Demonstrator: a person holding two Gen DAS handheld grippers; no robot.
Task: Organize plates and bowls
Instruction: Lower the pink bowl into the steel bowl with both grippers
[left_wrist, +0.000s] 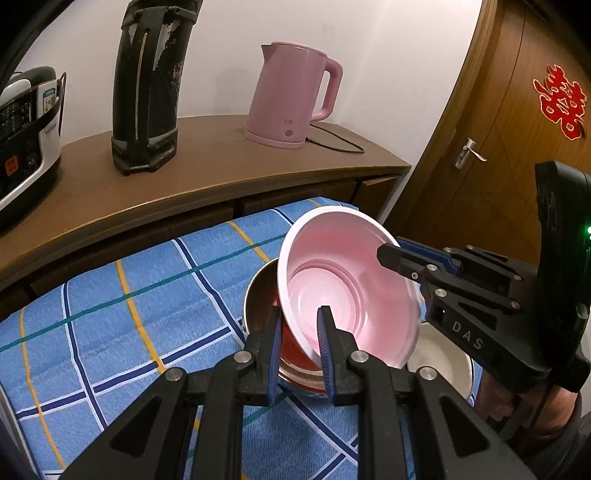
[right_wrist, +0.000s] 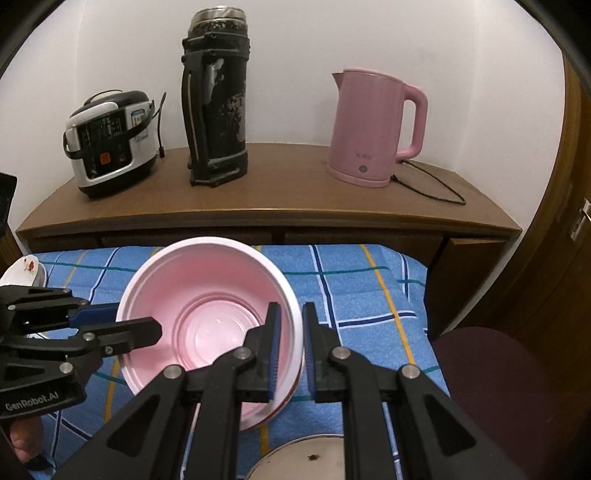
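1. Your left gripper (left_wrist: 299, 354) has its jaws straddling the near rim of the pink bowl (left_wrist: 351, 280), 1 finger inside, 1 outside; whether they pinch it, you cannot tell.
2. Your right gripper (right_wrist: 291, 354) straddles the opposite rim the same way.
3. The bowl sits tilted inside a steel bowl (left_wrist: 258, 295) on the checked cloth (left_wrist: 129, 295).
4. Nesting looks underway, not settled; a white dish (left_wrist: 443, 362) and a flowered plate (right_wrist: 22, 273) remain apart.
5. The bowl's mouth tips toward you and upward; being round, it has no long axis.

Pink kettle (right_wrist: 373, 129), black flask (right_wrist: 218, 99), rice cooker (right_wrist: 110, 140).
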